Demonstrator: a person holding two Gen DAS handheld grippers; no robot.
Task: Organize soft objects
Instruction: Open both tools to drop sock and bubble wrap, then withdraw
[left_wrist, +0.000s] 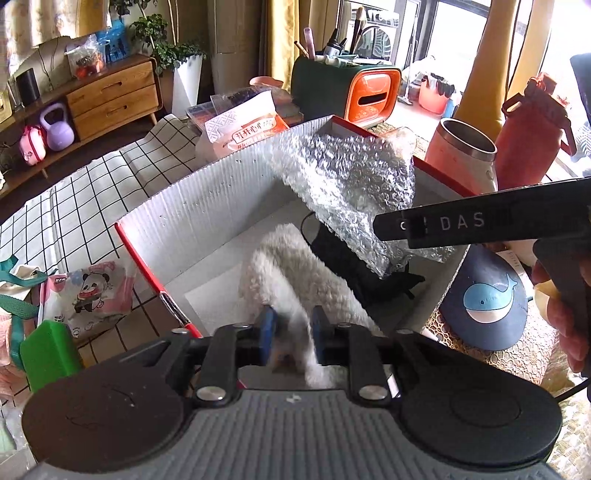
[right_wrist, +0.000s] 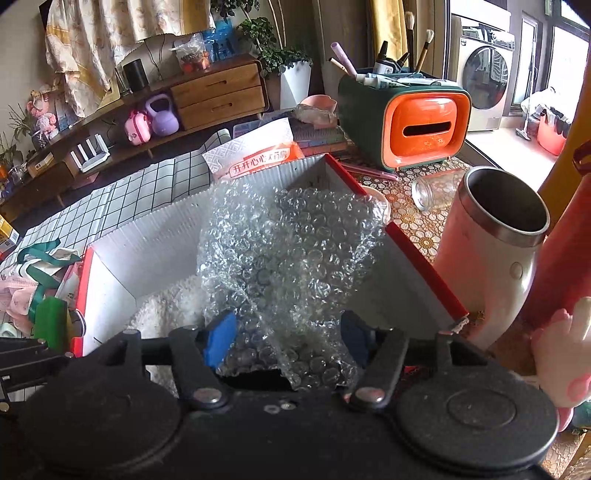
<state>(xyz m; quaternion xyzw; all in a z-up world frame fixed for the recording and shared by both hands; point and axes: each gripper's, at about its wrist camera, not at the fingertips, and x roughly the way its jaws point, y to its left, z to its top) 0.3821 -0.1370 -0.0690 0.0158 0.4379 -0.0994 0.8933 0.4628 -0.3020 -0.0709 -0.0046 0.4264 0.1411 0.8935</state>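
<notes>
Blue-padded left tongs (left_wrist: 291, 332) narrowly parted around white fleece (left_wrist: 295, 266), right tongs (right_wrist: 288, 338) wide (both tilted down) astride bubble wrap (right_wrist: 288, 251).

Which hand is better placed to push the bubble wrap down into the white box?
Right, probably. The right tool is open with the bubble wrap between its blue pads, above the box. The left tool straddles the white fluffy cloth.

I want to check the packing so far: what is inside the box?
Inside the box lie a white fleece, a black item and bubble wrap leaning on the far corner. The wrap covers most of the black item and whatever lies beneath it.
</notes>
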